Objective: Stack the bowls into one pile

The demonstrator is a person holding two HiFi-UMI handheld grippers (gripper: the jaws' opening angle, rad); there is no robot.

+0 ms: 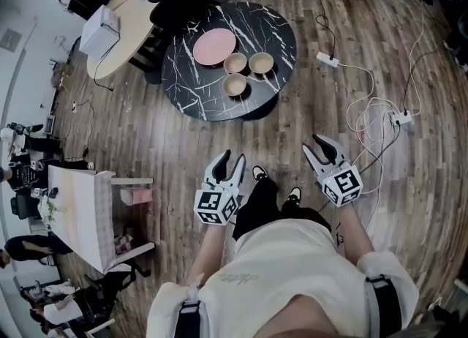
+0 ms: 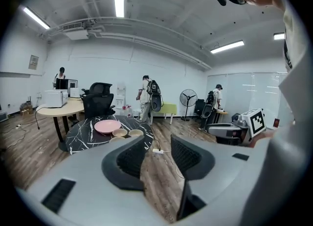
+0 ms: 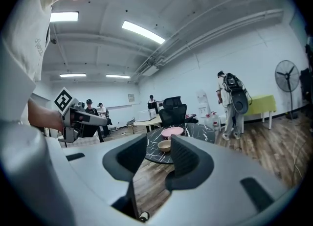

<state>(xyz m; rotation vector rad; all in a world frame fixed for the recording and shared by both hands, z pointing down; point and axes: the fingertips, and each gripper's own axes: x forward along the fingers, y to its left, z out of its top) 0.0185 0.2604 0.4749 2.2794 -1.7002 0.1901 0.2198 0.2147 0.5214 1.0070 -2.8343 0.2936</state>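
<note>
Across the wooden floor [image 1: 183,146], well apart from the person [image 1: 292,271], a round black bench [image 1: 212,106] with white veining carries three tan bowls in a tight cluster. They are the far-left bowl [image 1: 235,62], the far-right bowl [image 1: 261,62] and the near bowl [image 1: 235,85]; each sits on its own, none nested. A pink plate [image 1: 214,46] lies just beside them, to the far left. The left hand-held gripper [image 1: 230,161] and the right hand-held gripper [image 1: 316,146] are held low in front of the person, pointing toward the bench. Each has its jaws moderately parted, with nothing between them. Stacking appears not to have begun; the step in hand looks like the approach. The next move likely calls for walking up to the bench, then closing one hand-held gripper on a bowl's rim to lift it into a neighbour.
</note>
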